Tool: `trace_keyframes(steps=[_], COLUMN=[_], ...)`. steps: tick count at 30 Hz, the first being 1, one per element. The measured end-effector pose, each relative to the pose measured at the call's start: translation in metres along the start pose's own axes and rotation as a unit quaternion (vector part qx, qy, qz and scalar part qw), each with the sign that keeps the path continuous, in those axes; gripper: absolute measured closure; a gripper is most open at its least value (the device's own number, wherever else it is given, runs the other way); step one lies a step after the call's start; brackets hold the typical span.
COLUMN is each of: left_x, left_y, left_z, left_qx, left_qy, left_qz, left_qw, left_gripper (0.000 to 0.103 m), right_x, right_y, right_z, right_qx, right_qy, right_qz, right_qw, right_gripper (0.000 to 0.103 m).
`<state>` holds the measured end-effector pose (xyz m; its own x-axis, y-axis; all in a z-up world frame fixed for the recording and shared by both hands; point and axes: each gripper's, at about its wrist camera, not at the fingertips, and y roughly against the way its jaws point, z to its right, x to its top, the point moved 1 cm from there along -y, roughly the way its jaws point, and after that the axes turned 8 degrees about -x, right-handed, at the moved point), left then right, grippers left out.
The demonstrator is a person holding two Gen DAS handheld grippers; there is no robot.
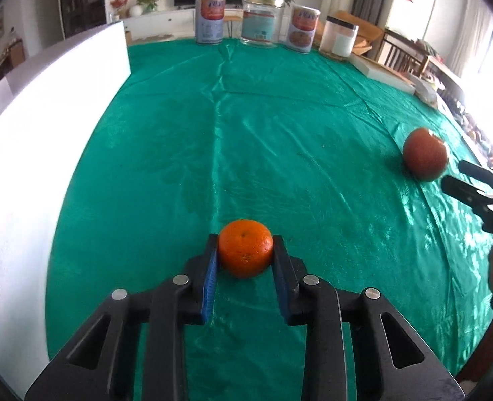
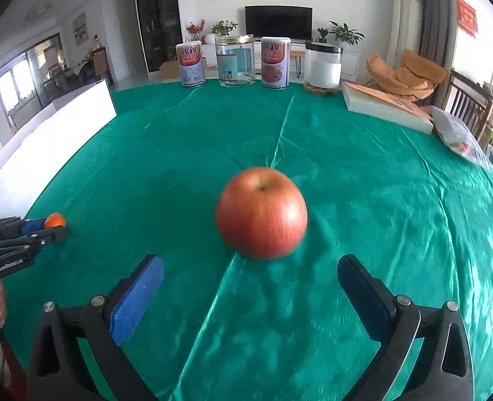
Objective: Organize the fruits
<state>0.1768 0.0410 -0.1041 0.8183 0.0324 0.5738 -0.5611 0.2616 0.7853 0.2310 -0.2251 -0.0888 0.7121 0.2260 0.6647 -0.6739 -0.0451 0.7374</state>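
Note:
A small orange (image 1: 245, 252) rests on the green tablecloth (image 1: 246, 117), and my left gripper (image 1: 245, 238) is shut on it, both blue pads pressed to its sides. In the right wrist view the same orange (image 2: 55, 220) shows at the far left, clamped in the left gripper (image 2: 54, 229). A red apple (image 2: 261, 212) stands upright on the cloth just ahead of my right gripper (image 2: 250, 262), which is open wide with nothing between its fingers. From the left wrist view the apple (image 1: 425, 153) sits at the right, with the right gripper (image 1: 454, 173) close beside it.
Two printed tins (image 2: 190, 65) (image 2: 275, 62), a glass jar (image 2: 235, 61) and a white-labelled jar (image 2: 323, 67) line the table's far edge. A white board (image 1: 45, 117) stands along the left side. A flat box (image 2: 385, 105) and a plastic bag (image 2: 460, 135) lie at the right.

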Motion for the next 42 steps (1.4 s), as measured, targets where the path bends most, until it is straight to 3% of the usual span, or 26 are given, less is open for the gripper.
trace_keyframes(steps=[2,3,4,7,9,11,14,17,21,24,28,33,35,36,37,39,42], left_x=[-0.002,-0.003,-0.005,-0.006,-0.001,0.013,0.04,0.066,0.081,0.075,0.061,0.048,0.044,0.043,0.043,0.041,0.046], left_y=[0.008,0.013,0.019,0.054,0.093,0.143,0.216,0.261,0.249,0.204,0.152,0.112,0.104,0.103,0.103,0.11,0.134], left_z=[-0.003,-0.004,-0.004,-0.011,-0.019,-0.034,-0.075,-0.131,-0.209,-0.256,-0.299,-0.321,-0.324,-0.324,-0.324,-0.319,-0.3], left_qx=[-0.014,-0.022,-0.029,-0.074,-0.109,-0.119,-0.101,-0.051,0.032,0.067,0.084,0.072,0.074,0.076,0.074,0.078,0.109], left_qy=[0.015,0.02,0.025,0.057,0.076,0.083,0.107,0.144,0.198,0.238,0.292,0.336,0.344,0.346,0.345,0.332,0.283], left_qz=[-0.003,-0.002,-0.002,0.005,0.03,0.072,0.139,0.172,0.135,0.067,-0.007,-0.076,-0.093,-0.096,-0.096,-0.085,-0.051], left_qw=[0.9998,0.9996,0.9993,0.9956,0.9907,0.9868,0.9793,0.9731,0.9705,0.9666,0.9526,0.936,0.9313,0.9303,0.9309,0.9362,0.9514], left_gripper=[0.074,0.074,0.074,0.075,0.075,0.075,0.075,0.074,0.074,0.074,0.074,0.073,0.072,0.066,0.054,0.038,0.032], right_x=[0.014,0.019,0.022,0.027,0.035,0.054,0.099,0.15,0.195,0.206,0.194,0.177,0.172,0.168,0.168,0.172,0.194], right_y=[-0.018,-0.027,-0.032,-0.03,-0.016,0.007,0.037,0.059,0.067,0.045,0.004,-0.053,-0.068,-0.075,-0.079,-0.073,-0.047], right_z=[0.0,0.0,0.002,0.006,0.0,-0.021,-0.072,-0.146,-0.263,-0.349,-0.435,-0.48,-0.486,-0.489,-0.488,-0.482,-0.46], right_qx=[-0.004,-0.003,-0.001,0.018,0.065,0.114,0.203,0.278,0.332,0.326,0.26,0.157,0.128,0.121,0.12,0.129,0.137], right_qy=[0.0,-0.001,-0.003,-0.027,-0.042,-0.04,-0.038,-0.009,0.055,0.114,0.199,0.266,0.295,0.31,0.315,0.306,0.269], right_qz=[-0.014,-0.032,-0.044,-0.073,-0.077,-0.062,-0.039,-0.023,-0.029,-0.073,-0.116,-0.16,-0.171,-0.183,-0.191,-0.172,-0.118], right_qw=[1.0,0.999,0.999,0.997,0.994,0.991,0.978,0.96,0.941,0.936,0.938,0.938,0.931,0.925,0.922,0.927,0.946], right_gripper=[0.008,0.027,0.033,0.033,0.034,0.034,0.034,0.034,0.033,0.033,0.033,0.033,0.033,0.033,0.032,0.027,0.004])
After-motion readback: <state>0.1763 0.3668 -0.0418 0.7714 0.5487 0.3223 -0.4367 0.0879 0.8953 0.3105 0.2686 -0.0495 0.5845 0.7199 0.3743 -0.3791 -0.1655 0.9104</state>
